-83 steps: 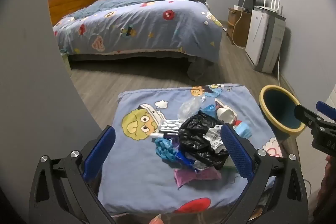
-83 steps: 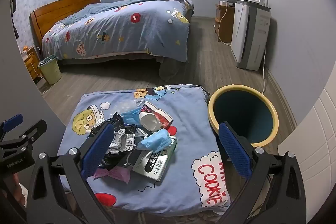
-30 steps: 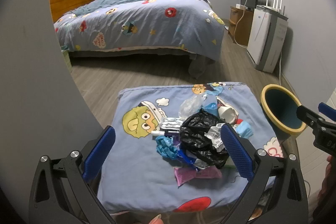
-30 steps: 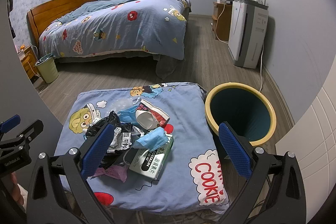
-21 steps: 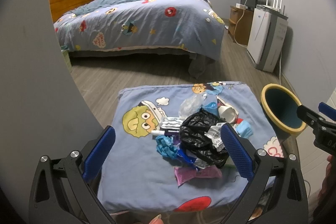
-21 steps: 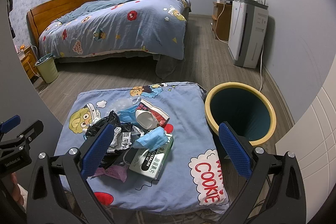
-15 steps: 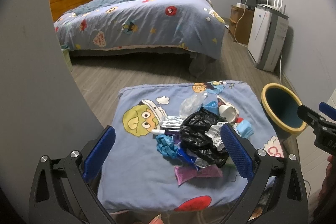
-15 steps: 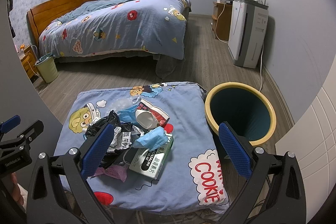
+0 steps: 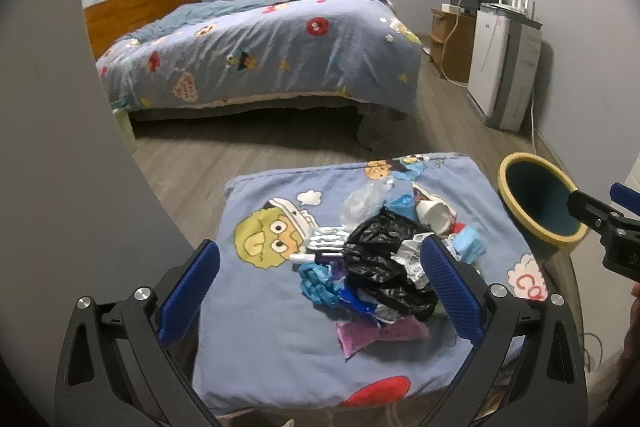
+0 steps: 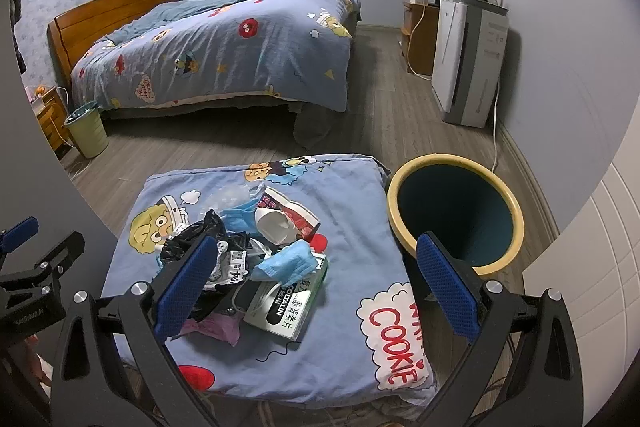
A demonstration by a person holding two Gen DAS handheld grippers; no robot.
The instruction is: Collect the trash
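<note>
Trash (image 9: 384,263) lies heaped near the middle of a cartoon-print cushion (image 10: 344,339): a crumpled black plastic bag (image 9: 376,259), a blue face mask (image 10: 290,259), a white paper cup (image 10: 274,225) on its side, a green-and-white box (image 10: 286,303) and a pink wrapper (image 9: 376,333). A yellow-rimmed bin (image 10: 456,213) stands just beside the cushion's right edge. The left gripper (image 9: 320,291) and right gripper (image 10: 312,279) both hover above the cushion's near side with fingers spread wide, holding nothing.

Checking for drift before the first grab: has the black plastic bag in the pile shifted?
No. The black plastic bag sits in the same spot beside the cartoon face print on the cushion.
</note>
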